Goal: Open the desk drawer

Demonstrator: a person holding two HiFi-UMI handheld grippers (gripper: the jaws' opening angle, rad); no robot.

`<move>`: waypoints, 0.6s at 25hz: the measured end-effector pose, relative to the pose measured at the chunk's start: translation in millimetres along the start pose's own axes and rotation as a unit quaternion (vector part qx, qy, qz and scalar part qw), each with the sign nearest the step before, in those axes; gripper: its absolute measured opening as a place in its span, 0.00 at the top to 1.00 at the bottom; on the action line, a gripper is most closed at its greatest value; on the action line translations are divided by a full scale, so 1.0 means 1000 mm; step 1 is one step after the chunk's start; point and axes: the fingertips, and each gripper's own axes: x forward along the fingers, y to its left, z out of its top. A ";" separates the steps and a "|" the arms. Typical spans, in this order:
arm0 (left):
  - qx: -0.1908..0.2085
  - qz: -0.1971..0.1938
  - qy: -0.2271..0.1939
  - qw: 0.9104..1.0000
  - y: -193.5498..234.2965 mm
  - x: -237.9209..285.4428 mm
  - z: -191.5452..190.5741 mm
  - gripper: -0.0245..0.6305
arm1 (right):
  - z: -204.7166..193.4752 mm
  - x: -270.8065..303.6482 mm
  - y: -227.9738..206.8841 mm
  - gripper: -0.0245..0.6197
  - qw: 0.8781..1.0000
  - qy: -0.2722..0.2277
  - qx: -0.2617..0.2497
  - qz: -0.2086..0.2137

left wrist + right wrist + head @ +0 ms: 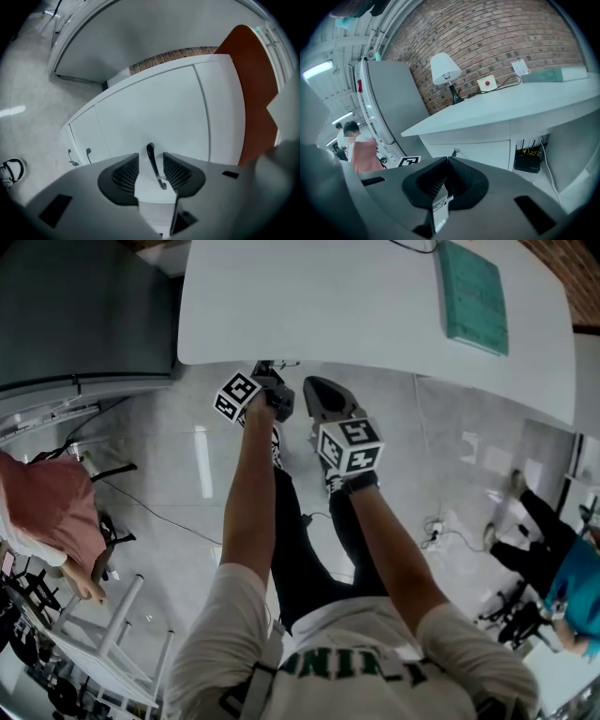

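Observation:
The white desk (375,306) fills the top of the head view. Both my arms reach down below its front edge. In the left gripper view a white drawer front (154,112) lies straight ahead, with its dark handle (155,172) between the jaws. My left gripper (150,155) is open around that handle, and the pads (125,174) stand apart from it. In the head view the left gripper (270,373) sits just under the desk edge. My right gripper (317,388) hangs beside it, shut (447,161) on nothing, facing the desk's drawer front (480,152) from a distance.
A teal book (473,296) lies on the desk, with a lamp (445,70) at the brick wall. A grey cabinet (84,306) stands left of the desk. Two more handles (70,157) show on nearby fronts. People stand at left (47,512) and right (562,587). Cables (436,535) lie on the floor.

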 end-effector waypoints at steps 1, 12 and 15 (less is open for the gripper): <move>-0.005 -0.012 -0.007 1.000 -0.002 0.002 0.002 0.73 | 0.001 0.001 0.000 0.96 1.000 -0.001 0.000 0.000; -0.086 -0.049 -0.063 0.993 -0.005 0.004 0.002 0.93 | 0.001 -0.011 -0.020 0.96 1.000 0.000 0.007 -0.014; -0.091 -0.045 -0.065 0.993 -0.005 0.002 0.002 0.93 | -0.003 -0.012 -0.022 0.96 1.000 0.003 0.018 -0.020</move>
